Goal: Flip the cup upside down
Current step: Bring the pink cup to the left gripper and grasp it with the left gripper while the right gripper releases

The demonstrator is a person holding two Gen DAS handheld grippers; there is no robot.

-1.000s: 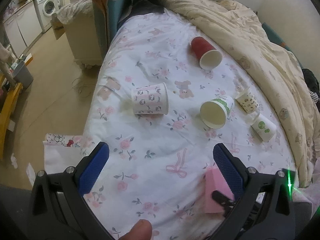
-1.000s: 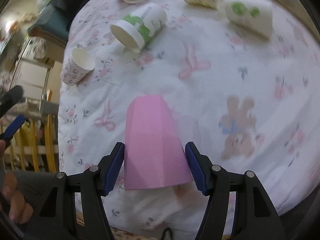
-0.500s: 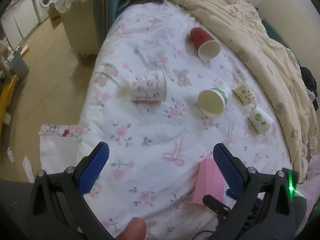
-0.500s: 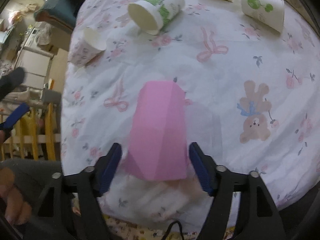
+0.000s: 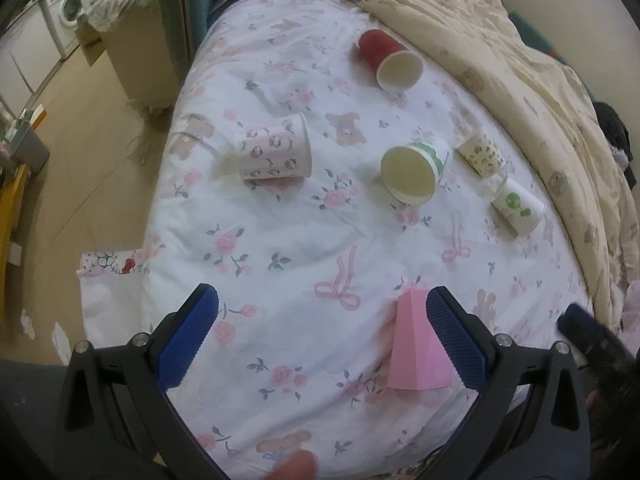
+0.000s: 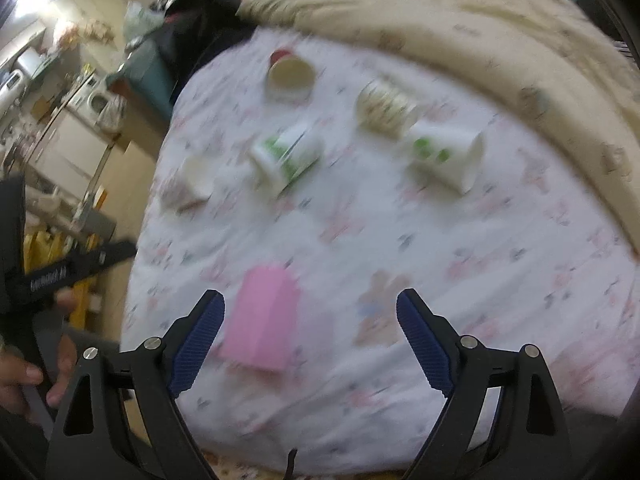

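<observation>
Pink cup stands mouth-down, narrow end up, near the front edge of the flowered sheet, apart from both tools. Right gripper hangs just above it with fingers spread wide and nothing between them, the cup nearer its left finger; left gripper is likewise wide and empty, beside the cup. Judgement: flip looks done for this one; five cups lie on their sides farther back, the nearest a green-banded cup, best gripped across its middle, lifted off the soft bedding, then turned.
</observation>
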